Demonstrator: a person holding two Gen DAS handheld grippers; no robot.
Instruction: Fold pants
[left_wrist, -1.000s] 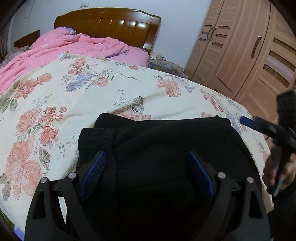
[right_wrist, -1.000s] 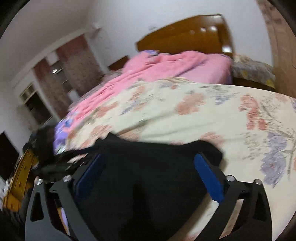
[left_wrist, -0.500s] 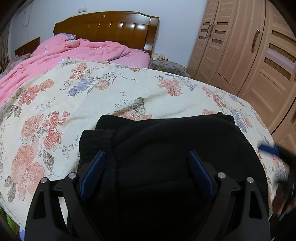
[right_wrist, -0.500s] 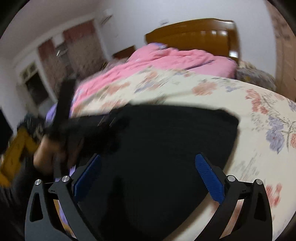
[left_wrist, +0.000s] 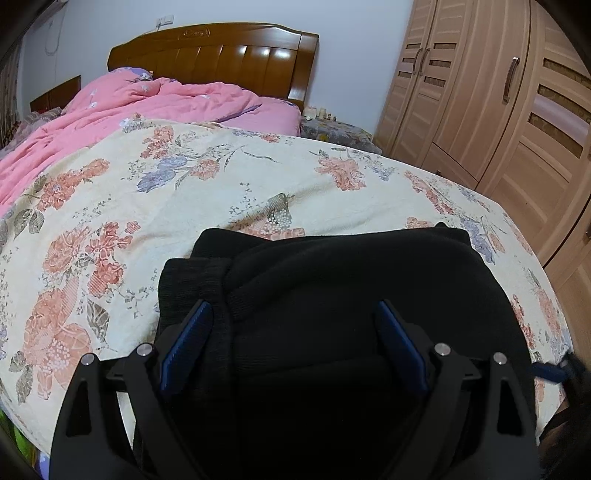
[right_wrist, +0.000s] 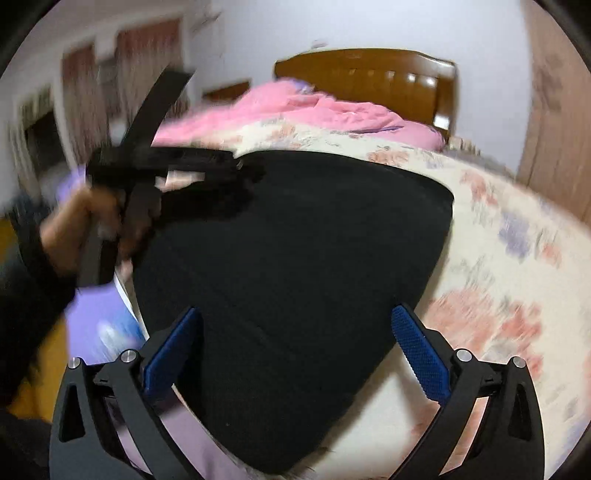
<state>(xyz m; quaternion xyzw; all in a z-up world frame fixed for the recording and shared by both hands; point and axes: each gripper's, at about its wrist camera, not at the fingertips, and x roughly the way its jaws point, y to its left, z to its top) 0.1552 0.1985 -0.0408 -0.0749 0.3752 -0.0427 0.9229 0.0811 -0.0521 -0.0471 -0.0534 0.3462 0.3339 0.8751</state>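
The black pants (left_wrist: 332, 295) lie folded into a thick bundle on the floral bedspread (left_wrist: 184, 206) at the near edge of the bed, filling the lower middle of both wrist views. In the left wrist view their long axis runs roughly from 9 to 3 o'clock, with a ribbed band and rolled layers piled toward 9 o'clock; the near part is cut off beneath the gripper body. The left gripper (left_wrist: 293, 339) hovers above the bundle with its jaws spread wide, blue pads (left_wrist: 186, 343) clear of the cloth as far as can be seen. The right gripper (right_wrist: 295, 350) likewise has its jaws released, empty, over the smooth end of the pants. That view is motion-blurred; at 10 o'clock the person's left hand (right_wrist: 85, 229) grips the other tool's handle, details hard to make out. A pink quilt (left_wrist: 122, 110) and wooden headboard (left_wrist: 221, 55) sit at 12 o'clock, a wardrobe (left_wrist: 498, 110) at 2 o'clock.
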